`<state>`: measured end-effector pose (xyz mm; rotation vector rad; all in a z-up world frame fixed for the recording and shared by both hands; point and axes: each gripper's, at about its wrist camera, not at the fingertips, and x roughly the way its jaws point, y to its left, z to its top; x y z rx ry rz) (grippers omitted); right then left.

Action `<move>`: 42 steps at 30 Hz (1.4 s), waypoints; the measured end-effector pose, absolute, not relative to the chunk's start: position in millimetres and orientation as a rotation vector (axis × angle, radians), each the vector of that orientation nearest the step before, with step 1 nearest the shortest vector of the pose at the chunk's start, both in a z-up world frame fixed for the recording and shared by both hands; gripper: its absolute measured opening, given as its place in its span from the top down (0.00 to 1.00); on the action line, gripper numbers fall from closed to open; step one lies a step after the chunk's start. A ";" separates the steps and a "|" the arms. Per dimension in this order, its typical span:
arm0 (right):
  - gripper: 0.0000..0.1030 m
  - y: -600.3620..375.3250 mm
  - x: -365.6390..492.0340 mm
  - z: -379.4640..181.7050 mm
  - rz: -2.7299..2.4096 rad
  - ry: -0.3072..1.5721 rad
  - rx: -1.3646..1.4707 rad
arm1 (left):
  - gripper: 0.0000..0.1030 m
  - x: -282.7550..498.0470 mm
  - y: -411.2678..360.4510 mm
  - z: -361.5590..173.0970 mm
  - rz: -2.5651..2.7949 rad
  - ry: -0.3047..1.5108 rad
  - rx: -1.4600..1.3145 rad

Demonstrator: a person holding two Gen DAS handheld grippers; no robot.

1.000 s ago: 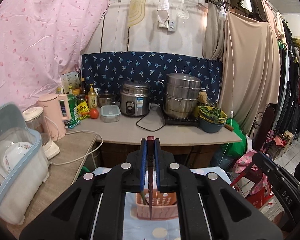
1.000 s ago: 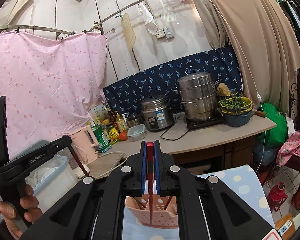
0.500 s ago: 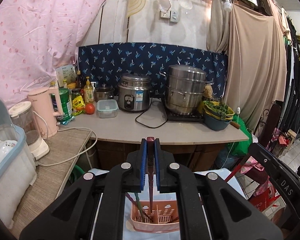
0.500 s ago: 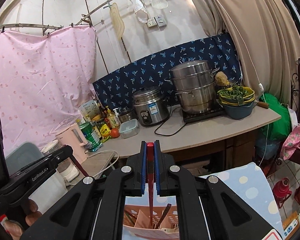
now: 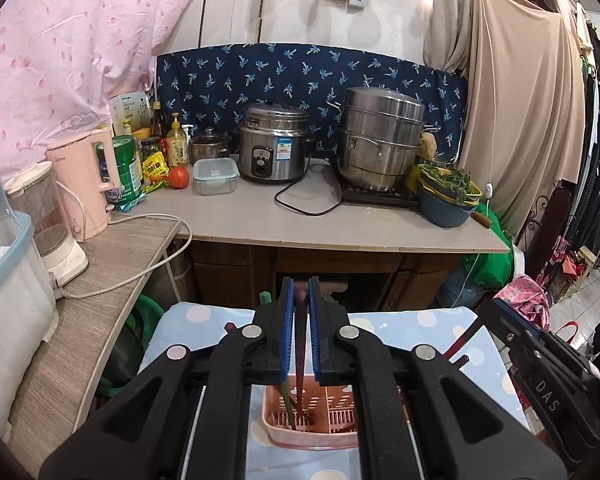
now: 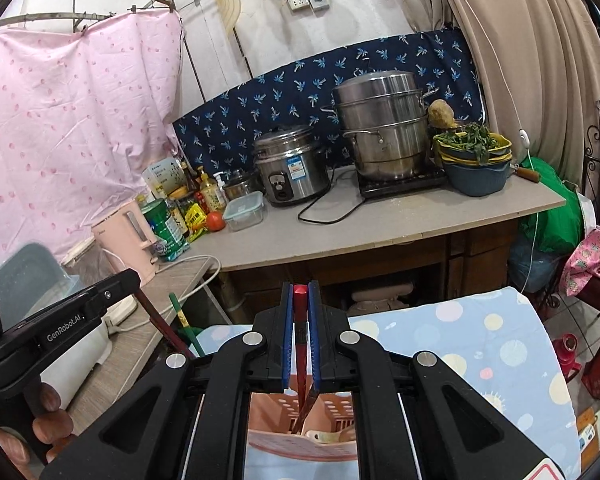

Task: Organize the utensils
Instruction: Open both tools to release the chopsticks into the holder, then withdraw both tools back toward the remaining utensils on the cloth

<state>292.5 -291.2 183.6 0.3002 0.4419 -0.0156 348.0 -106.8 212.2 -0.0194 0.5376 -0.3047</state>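
While angled down, left gripper pinching dark chopstick, right gripper pinching red chopstick, over pink basket.

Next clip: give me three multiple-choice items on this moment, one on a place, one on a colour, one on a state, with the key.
1. Where is the tomato?
A. on the counter beside the clear lidded container
B. in the pink basket
C. on the steamer

2. What colour is the utensil basket?
A. blue
B. pink
C. white

3. What is the right claw doing?
A. standing wide open
B. shut on a red chopstick
C. gripping a spoon

Key: A, it sits next to the container; B, its slotted walls are pink; B, the pads clamp the red stick.
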 end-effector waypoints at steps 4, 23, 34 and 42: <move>0.89 -294.2 290.2 179.9 -0.023 0.447 0.310 | 0.93 345.3 -106.6 208.3 -0.310 0.538 -0.013; 0.80 -280.3 220.7 188.5 -0.008 0.439 0.285 | 0.65 294.4 -91.8 212.7 -0.266 0.553 0.017; 0.74 -259.6 145.6 175.5 0.013 0.462 0.270 | 0.65 234.5 -74.8 196.7 -0.269 0.590 0.038; 0.74 -248.2 95.4 141.6 0.019 0.530 0.262 | 0.65 189.3 -58.6 158.9 -0.264 0.657 0.047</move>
